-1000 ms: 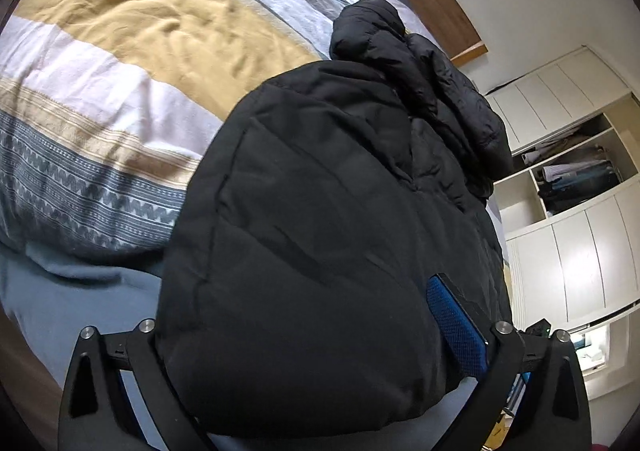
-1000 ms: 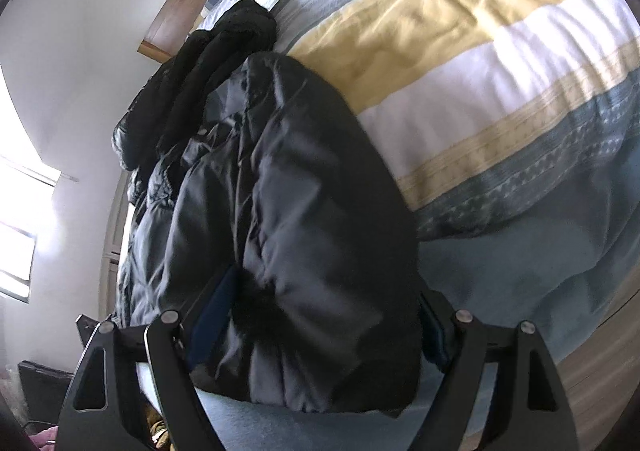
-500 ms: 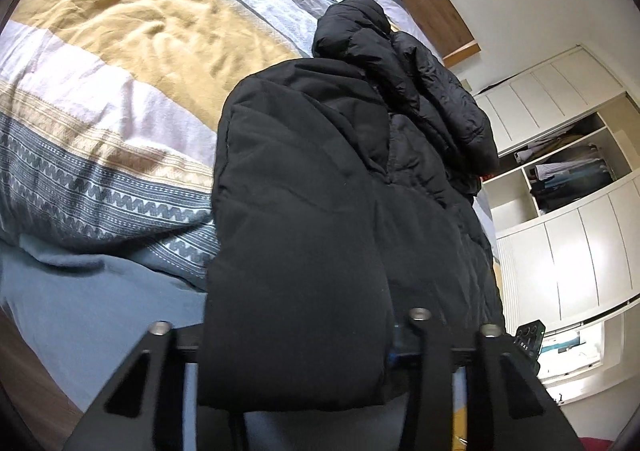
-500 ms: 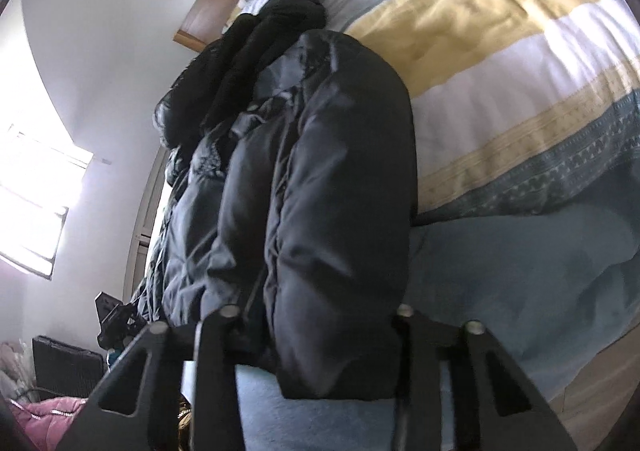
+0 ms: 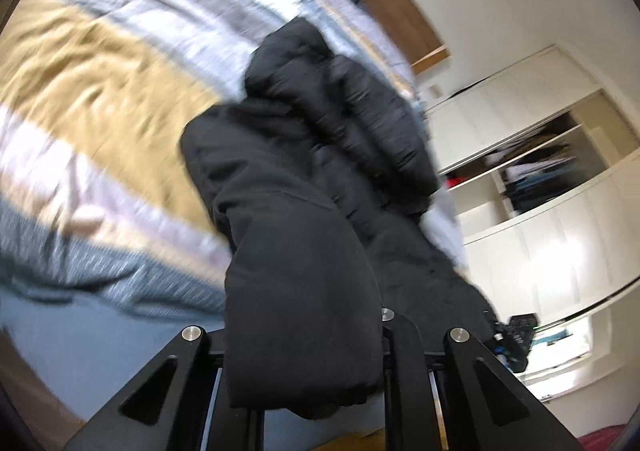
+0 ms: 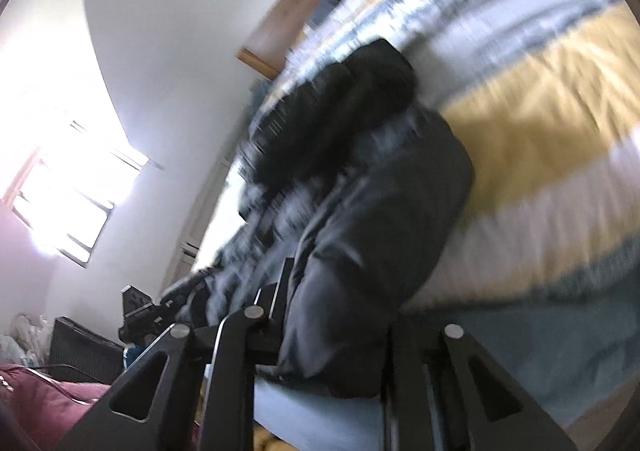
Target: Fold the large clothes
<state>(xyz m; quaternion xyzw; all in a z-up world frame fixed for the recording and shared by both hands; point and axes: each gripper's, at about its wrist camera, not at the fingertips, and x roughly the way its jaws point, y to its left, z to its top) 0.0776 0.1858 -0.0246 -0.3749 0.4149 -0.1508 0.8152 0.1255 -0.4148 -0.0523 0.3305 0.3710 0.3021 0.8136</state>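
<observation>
A black puffer jacket (image 5: 296,211) lies lengthwise on the striped duvet (image 5: 100,71), hood end far away. In the left wrist view my left gripper (image 5: 304,363) has its jaws closing on the near hem. The padded fabric is squeezed between them and hides the fingertips. In the right wrist view the jacket (image 6: 372,211) bulges up from my right gripper (image 6: 336,351). Its jaws are closing on the hem's other corner and pinch it the same way. The near end of the jacket hangs lifted off the blue sheet (image 6: 500,351). Both views are motion-blurred.
The bed's wooden headboard (image 5: 392,3) runs along the far wall. White cupboards with open, filled shelves (image 5: 540,171) stand to the right of the bed. A bright window (image 6: 68,191), a dark box (image 6: 80,347) and dark red cloth (image 6: 40,403) are on the other side.
Both grippers went from wide open around the jacket's hem to clamped on it. Both then rose, lifting the near end off the bed.
</observation>
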